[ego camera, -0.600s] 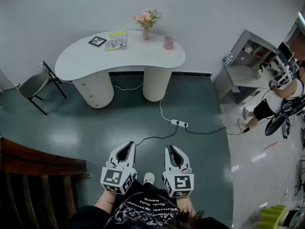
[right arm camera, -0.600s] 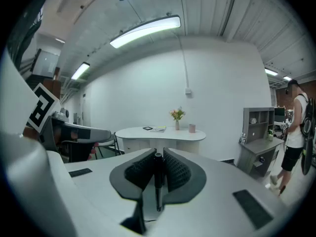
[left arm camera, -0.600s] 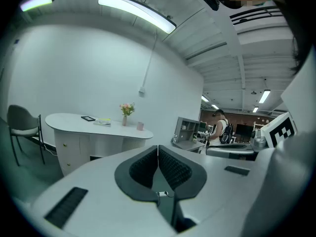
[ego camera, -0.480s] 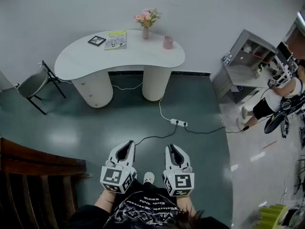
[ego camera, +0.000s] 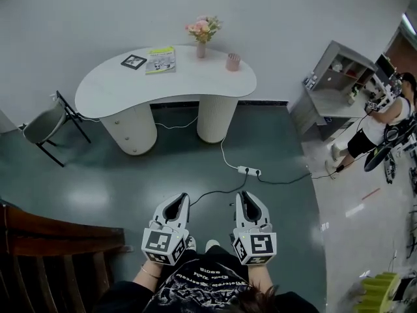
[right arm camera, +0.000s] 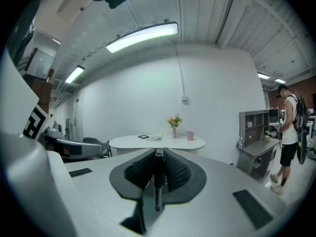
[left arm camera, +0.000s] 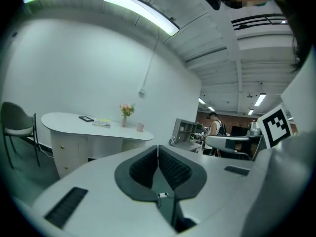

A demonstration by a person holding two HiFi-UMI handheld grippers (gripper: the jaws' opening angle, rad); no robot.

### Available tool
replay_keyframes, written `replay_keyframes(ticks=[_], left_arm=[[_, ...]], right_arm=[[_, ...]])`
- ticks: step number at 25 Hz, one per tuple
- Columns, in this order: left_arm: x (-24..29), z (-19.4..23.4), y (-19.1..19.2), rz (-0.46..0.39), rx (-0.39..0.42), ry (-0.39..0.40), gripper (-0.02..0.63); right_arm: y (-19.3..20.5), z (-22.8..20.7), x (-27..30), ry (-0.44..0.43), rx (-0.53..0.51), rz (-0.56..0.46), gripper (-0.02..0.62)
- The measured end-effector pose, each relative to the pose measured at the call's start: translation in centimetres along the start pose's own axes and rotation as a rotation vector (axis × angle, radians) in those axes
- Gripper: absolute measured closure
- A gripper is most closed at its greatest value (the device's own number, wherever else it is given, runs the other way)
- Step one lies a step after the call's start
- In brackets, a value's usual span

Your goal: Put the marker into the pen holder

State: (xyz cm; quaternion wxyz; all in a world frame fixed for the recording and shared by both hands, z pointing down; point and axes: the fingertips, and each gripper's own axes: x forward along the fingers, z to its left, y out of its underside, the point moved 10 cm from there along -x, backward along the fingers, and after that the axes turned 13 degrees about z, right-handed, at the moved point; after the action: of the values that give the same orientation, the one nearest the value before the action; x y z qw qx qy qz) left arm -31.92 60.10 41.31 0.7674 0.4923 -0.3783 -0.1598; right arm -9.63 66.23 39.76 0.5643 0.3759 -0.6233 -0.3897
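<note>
Far across the room, a pink pen holder (ego camera: 232, 61) stands on the white curved table (ego camera: 111, 87), to the right of a vase of flowers (ego camera: 202, 30). Both grippers are held low in front of my body, well short of the table. In the right gripper view a black marker (right arm camera: 158, 181) lies lengthwise between the pads of my right gripper (right arm camera: 158, 154), which is shut on it. My left gripper (left arm camera: 158, 147) is shut with nothing between its jaws. In the head view the left gripper (ego camera: 177, 197) and right gripper (ego camera: 248, 194) sit side by side, and the pen holder (right arm camera: 190, 135) is straight ahead of the right one.
A power strip (ego camera: 249, 171) and cables lie on the floor between me and the table. A grey chair (ego camera: 44, 117) stands left of the table, a wooden piece (ego camera: 52, 240) at my near left. A grey shelf desk (ego camera: 339, 77) and a person (ego camera: 381, 119) are at the right.
The head view has shifted slightly toward the table. Both grippers sit a little further right and forward, the right one more so. Their jaws look unchanged.
</note>
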Motion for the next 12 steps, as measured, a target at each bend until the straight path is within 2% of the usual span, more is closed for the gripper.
replay_keyframes(ticks=[2, 7, 12], left_arm=[[0.3, 0.7, -0.2, 0.001, 0.003, 0.009, 0.58], [1.8, 2.3, 0.0, 0.039, -0.053, 0.044, 0.58], [4.1, 2.5, -0.6, 0.026, -0.014, 0.02, 0.58]], right_arm=[[-0.6, 0.4, 0.8, 0.012, 0.003, -0.019, 0.534], [-1.8, 0.5, 2.8, 0.035, -0.016, -0.041, 0.534], [-2.2, -0.9, 5.6, 0.01, -0.037, -0.043, 0.534]])
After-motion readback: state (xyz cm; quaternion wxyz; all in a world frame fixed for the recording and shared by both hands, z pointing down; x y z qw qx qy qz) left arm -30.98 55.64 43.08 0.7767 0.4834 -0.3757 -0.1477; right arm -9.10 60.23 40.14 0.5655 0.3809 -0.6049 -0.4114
